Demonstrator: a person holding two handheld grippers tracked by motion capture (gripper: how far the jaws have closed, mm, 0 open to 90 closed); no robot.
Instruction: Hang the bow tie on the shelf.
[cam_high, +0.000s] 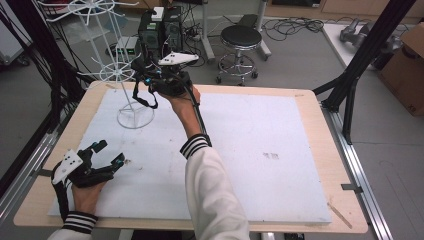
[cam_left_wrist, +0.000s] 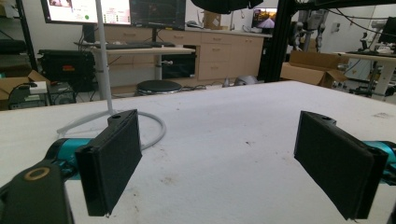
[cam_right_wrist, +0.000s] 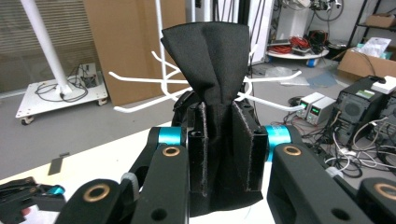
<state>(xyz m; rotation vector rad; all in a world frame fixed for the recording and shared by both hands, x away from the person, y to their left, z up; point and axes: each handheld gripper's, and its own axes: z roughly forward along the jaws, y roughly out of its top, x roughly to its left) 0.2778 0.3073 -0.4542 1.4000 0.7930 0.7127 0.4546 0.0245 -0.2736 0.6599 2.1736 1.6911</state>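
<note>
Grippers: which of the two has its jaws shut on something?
The right gripper, raised by the white rack, clamps a black cloth. The left gripper rests open and empty on the table.

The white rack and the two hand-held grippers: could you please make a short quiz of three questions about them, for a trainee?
1. True or false: the left hand-held gripper is open with nothing between its pads.
2. Which does the right hand-held gripper hold? A) a white cup B) a black cloth C) a cable
3. Fill in: the white rack stands on the far ____ part of the table, as seen from the person's side.

Key
1. True.
2. B; its jaws are shut on the cloth, raised close to the rack's arms.
3. Left.
</note>
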